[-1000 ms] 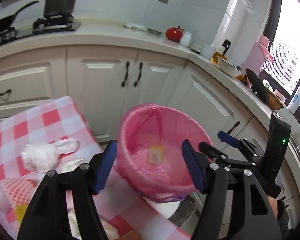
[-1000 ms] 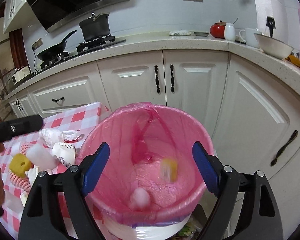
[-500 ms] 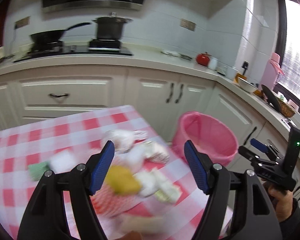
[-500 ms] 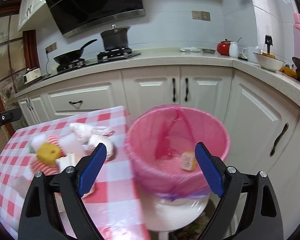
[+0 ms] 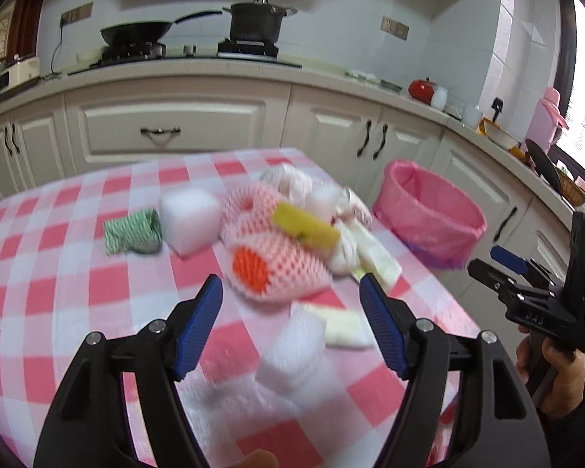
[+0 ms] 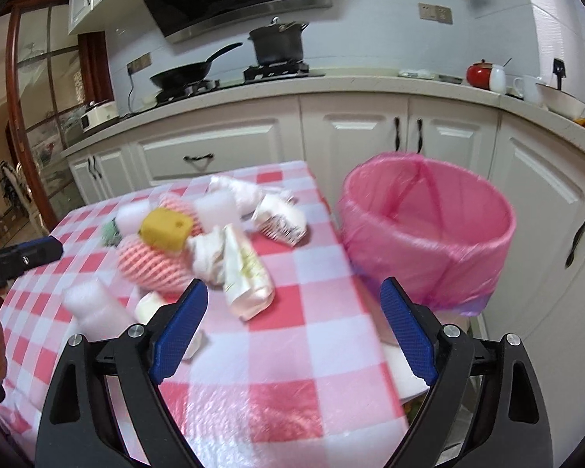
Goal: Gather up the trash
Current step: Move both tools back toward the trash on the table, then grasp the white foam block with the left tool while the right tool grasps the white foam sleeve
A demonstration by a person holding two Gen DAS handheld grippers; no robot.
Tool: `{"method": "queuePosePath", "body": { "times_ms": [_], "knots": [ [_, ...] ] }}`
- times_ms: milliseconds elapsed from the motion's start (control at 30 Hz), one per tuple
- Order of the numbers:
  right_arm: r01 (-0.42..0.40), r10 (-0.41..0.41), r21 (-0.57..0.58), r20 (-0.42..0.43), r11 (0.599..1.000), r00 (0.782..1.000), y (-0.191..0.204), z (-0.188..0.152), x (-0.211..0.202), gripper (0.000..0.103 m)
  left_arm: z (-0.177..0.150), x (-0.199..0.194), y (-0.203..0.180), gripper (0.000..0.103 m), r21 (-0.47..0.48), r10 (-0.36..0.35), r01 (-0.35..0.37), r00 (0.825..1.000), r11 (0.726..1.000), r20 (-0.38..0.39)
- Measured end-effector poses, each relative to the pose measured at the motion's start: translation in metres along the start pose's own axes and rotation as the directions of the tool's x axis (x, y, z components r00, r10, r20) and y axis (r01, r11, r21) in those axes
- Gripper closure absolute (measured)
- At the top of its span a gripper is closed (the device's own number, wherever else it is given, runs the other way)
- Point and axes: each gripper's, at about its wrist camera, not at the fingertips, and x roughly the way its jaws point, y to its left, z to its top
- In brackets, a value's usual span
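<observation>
A heap of trash lies on the red-and-white checked table (image 5: pixel 58 273): a pink foam net (image 5: pixel 280 269), a yellow sponge (image 5: pixel 304 226), a white foam block (image 5: pixel 189 218), a green-striped bundle (image 5: pixel 132 230) and crumpled white wrappers (image 6: pixel 245 273). My left gripper (image 5: pixel 289 284) hovers open just short of the net, with a loose white foam piece (image 5: pixel 292 347) below its fingers and nothing between them. My right gripper (image 6: pixel 292 284) is open and empty over the table's right edge, between the wrappers and the pink-lined bin (image 6: pixel 429 230).
The bin stands on a white stool past the table's right edge. White kitchen cabinets (image 6: pixel 362 136) with black handles run behind the table and along the right. A wok and a pot sit on the stove (image 5: pixel 253 23). A hand (image 5: pixel 557 366) holds the right gripper.
Both grippers have swung left, away from the bin and over the table. The trash heap has come into full view and the bin has slid to the right. Both jaws stand slightly wider.
</observation>
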Motion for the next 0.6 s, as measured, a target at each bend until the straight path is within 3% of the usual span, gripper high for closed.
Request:
{"method": "queuePosePath", "body": {
  "times_ms": [200,467,600],
  "knots": [
    [-0.027,0.027,-0.021,-0.019,0.999,0.999,0.014,-0.012,0.003,0.018,-0.019,0.017,-0.006,0.035,0.01,-0.026,0.027,0.998,1.0,-0.055],
    [-0.048,0.047,-0.037,-0.036,0.998,0.998,0.024,-0.016,0.01,0.018,-0.034,0.044,-0.002,0.045,0.006,-0.033,0.034,0.991,0.999,-0.128],
    [-0.057,0.055,-0.047,-0.046,0.997,0.997,0.03,-0.018,0.014,0.018,-0.039,0.055,0.001,0.059,0.005,-0.039,0.041,0.986,0.999,-0.162]
  ]
}}
